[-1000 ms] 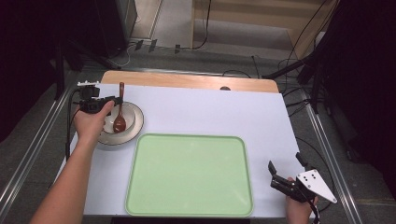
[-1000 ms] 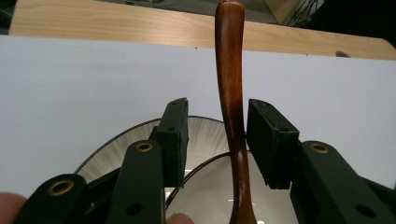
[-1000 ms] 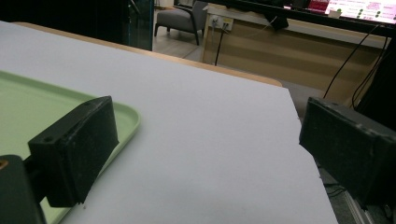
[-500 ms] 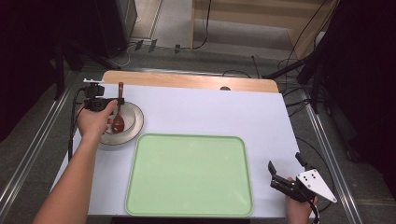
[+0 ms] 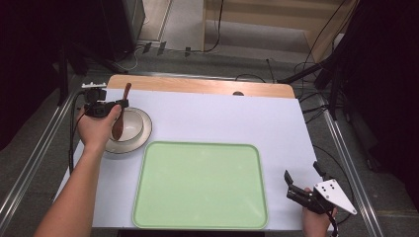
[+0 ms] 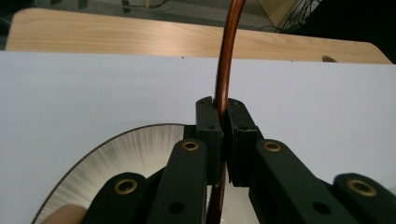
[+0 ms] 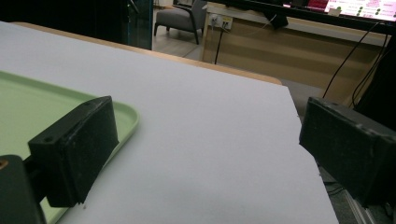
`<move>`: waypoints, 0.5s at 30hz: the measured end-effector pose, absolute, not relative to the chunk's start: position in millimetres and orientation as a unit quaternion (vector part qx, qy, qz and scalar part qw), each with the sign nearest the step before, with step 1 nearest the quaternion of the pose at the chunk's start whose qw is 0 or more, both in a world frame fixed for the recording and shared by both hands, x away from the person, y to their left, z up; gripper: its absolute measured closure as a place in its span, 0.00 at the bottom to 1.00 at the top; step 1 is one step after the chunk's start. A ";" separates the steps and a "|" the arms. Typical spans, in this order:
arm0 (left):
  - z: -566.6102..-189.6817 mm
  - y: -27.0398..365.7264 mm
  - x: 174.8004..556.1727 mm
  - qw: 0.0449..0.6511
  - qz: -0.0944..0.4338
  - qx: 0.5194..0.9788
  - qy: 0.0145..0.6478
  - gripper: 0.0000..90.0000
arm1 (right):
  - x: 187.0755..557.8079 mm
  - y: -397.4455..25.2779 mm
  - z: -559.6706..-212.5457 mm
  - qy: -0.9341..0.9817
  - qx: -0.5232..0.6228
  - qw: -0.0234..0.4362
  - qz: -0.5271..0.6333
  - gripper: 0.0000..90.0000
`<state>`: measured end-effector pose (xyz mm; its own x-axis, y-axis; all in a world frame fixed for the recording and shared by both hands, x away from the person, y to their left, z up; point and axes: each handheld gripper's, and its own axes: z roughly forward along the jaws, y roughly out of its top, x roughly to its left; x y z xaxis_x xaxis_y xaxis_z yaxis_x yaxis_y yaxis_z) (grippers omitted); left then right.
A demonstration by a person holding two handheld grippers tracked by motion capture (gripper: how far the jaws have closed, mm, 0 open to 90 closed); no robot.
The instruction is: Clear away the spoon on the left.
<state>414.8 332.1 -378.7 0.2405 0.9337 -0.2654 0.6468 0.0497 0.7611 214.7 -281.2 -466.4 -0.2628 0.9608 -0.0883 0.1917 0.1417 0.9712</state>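
The left gripper (image 5: 116, 104), at the table's far left beside the green tray (image 5: 200, 185), is clenched on the handle of a brown wooden spoon (image 5: 121, 116). In the left gripper view its jaws pinch the handle (image 6: 225, 70), which rises straight up between them. The spoon's scoop end sits over the bowl (image 5: 129, 124), which rests on a plate (image 5: 129, 143) just off the tray's far-left corner. Whether the scoop touches the bowl I cannot tell.

By my reading, the grasp is done and the spoon is only partly lifted; carrying it to the tray, the likely goal, is left, and the tray is bare.

To the tray's right, the right gripper (image 5: 293, 186) hovers near the table's near corner with its jaws spread wide, holding nothing.

Count: one spoon, one bowl, one plate, one tray, two grippers.
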 end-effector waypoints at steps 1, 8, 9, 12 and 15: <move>-377.9 332.1 413.9 0.420 0.171 0.667 0.591 0.95 | 214.7 -281.2 -466.4 0.637 0.452 0.407 0.474 0.06; -367.3 336.4 406.3 0.447 0.164 0.648 0.594 0.95 | 216.1 -281.7 -467.0 0.636 0.455 0.404 0.474 0.06; -365.0 335.8 404.6 0.451 0.164 0.646 0.594 0.95 | 216.0 -281.5 -466.9 0.637 0.454 0.405 0.474 0.06; -361.5 335.2 401.5 0.454 0.171 0.645 0.590 0.95 | 215.4 -281.3 -466.6 0.636 0.453 0.405 0.475 0.06; -357.1 334.5 397.2 0.452 0.174 0.649 0.586 0.95 | 215.1 -282.7 -466.2 0.634 0.454 0.405 0.478 0.06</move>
<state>397.2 334.5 -357.1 0.2515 0.9187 -0.3045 0.6033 0.0973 0.7916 215.1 -282.7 -466.2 -0.2600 0.9623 -0.0805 0.1881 0.1322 0.9732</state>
